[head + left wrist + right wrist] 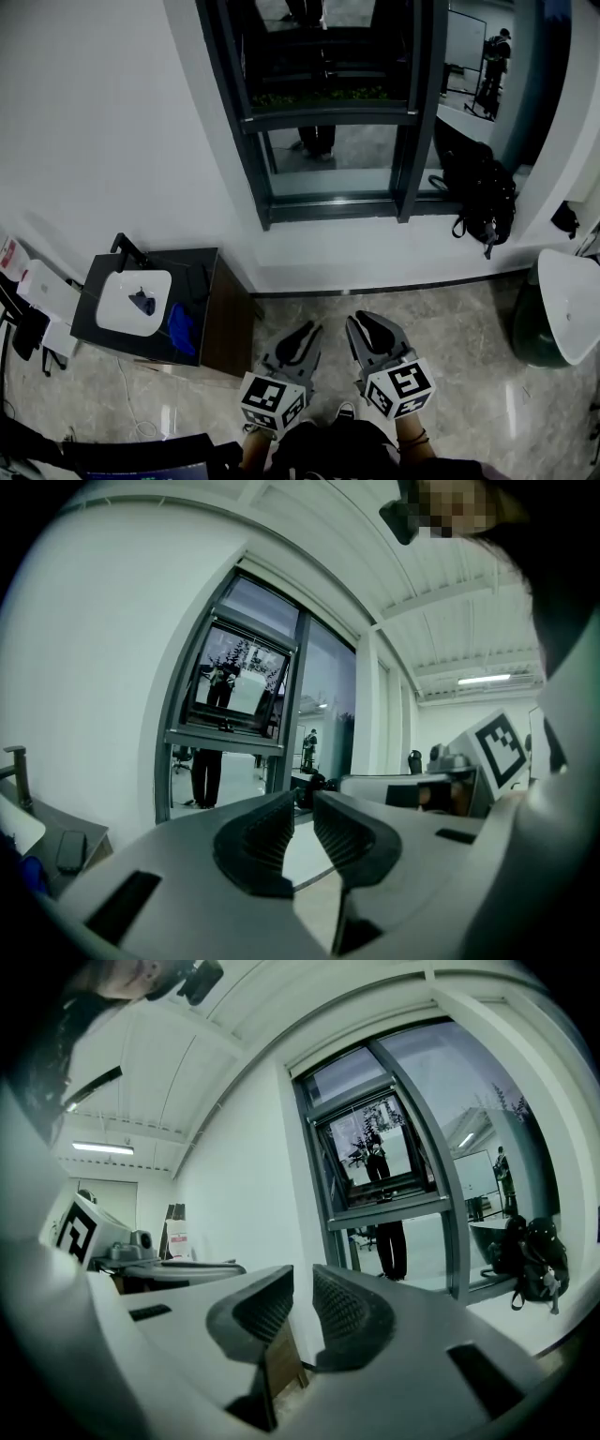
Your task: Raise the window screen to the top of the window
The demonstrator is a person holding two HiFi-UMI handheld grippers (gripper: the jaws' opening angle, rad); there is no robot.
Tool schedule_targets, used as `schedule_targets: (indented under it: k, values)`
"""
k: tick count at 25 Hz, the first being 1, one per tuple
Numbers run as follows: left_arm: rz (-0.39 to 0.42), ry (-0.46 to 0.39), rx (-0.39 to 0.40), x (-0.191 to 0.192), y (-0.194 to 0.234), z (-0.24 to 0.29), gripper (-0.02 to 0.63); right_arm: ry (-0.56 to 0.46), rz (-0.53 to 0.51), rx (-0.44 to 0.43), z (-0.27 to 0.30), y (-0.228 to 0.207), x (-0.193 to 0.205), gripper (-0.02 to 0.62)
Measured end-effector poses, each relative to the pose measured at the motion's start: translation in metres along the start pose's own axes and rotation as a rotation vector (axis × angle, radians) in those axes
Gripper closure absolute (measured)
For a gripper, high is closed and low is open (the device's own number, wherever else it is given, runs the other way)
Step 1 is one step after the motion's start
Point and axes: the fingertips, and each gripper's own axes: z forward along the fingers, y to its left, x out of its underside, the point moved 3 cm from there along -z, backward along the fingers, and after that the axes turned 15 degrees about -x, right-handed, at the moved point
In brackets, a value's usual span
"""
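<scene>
Both grippers are low over the floor (469,375), glossy pale marbled tile with a dark skirting strip at the wall foot. In the head view the left gripper (302,337) and right gripper (373,330) sit side by side, marker cubes toward us, noses toward the white wall (112,141).

In its own view, the left gripper (302,803) has its jaws a narrow gap apart with nothing between them, only floor showing through. The right gripper (302,1279) is the same: a slim gap, nothing gripped.

The window (328,112) is a dark-framed unit set in the wall straight ahead, well apart from both grippers. What we take for the window screen (375,1162) is the dark-framed panel in the window's upper part, its lower rail crossing about mid height, with a clear pane below. A standing person (389,1237) shows in the glass; we cannot tell whether this is a reflection.

To the left, a dark cabinet (202,281) stands against the wall with a white tray (117,314) on top and a blue thing (181,326) beside the tray. To the right, a black backpack (483,192) rests on the white ledge (375,239) under the window. The ceiling (450,592) is white and ribbed, with a strip light (483,679) lit.
</scene>
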Motion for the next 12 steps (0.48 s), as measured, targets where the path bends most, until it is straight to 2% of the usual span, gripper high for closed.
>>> schedule_targets:
  k: [12]
  values:
    - [-0.018,0.018,-0.001,0.005,0.011,-0.017,0.545,0.009,0.001,0.014,0.003,0.015,0.003,0.528]
